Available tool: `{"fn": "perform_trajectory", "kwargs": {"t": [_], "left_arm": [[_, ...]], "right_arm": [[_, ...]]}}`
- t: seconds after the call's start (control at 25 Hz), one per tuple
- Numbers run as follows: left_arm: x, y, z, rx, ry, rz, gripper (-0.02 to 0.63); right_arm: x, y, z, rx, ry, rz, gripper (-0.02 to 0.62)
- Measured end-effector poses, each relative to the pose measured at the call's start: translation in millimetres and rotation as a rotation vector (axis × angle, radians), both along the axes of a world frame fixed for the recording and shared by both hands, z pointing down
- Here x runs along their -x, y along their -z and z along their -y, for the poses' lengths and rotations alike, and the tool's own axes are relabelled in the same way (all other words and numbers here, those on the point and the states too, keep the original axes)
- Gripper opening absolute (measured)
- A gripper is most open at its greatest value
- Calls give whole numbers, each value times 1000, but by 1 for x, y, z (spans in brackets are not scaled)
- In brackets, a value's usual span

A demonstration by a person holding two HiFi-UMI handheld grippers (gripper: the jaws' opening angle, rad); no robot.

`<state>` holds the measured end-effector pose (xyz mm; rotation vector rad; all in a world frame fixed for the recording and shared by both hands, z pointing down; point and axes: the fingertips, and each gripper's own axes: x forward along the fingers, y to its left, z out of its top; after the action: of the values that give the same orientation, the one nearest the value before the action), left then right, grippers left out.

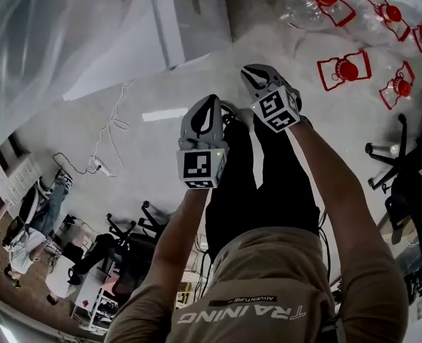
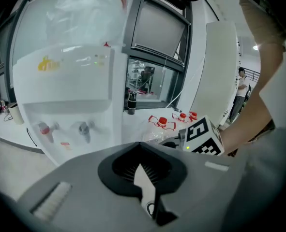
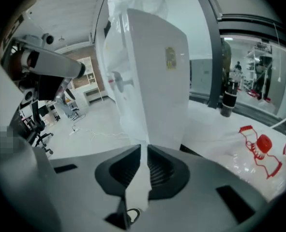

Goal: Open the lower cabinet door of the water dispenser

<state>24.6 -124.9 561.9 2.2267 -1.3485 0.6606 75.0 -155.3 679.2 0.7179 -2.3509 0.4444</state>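
**Head view:** You have both claws out ahead of you above the floor, the left claw (image 1: 205, 109) and the right claw (image 1: 257, 77). Both are well apart from the water dispenser (image 1: 196, 20) at the top of the picture. Neither touches it, so I judge the job not yet begun: the reach, the grip on the door and the pull are all left to you. Five empty bottles (image 1: 346, 70) with red caps lie off to the right.

**Left gripper view:** Your left claw's jaws are together with nothing between them. There is one dispenser, plastic-wrapped on top, with two taps (image 2: 83, 128). Its lower cabinet door sits below the claw's body and is hidden here, so you cannot tell how it stands. Three red-capped bottles show, plus one dark flask (image 2: 131, 101) on the sill.

**Right gripper view:** Your right claw is closed too and empty, facing the dispenser's side. One bottle is clear, and a second sits at the picture's edge.
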Motion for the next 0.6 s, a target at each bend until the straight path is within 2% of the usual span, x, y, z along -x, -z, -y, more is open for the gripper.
{"fn": "perform_trajectory", "kwargs": {"t": [0.24, 0.32, 0.4, 0.52, 0.6], "left_arm": [[-5, -66, 2, 59, -43, 30, -9], [-3, -81, 0, 74, -48, 33, -9], [3, -97, -3, 98, -34, 38, -9], [13, -118, -11, 128, -25, 48, -9], [17, -128, -17, 147, -25, 48, -9]], "right_arm": [[11, -92, 24, 46, -52, -45, 13], [19, -118, 28, 83, -67, -39, 108], [31, -137, 33, 108, -46, -25, 148], [48, -161, 39, 99, -1, -52, 188], [55, -173, 45, 94, -4, -64, 207]]}}
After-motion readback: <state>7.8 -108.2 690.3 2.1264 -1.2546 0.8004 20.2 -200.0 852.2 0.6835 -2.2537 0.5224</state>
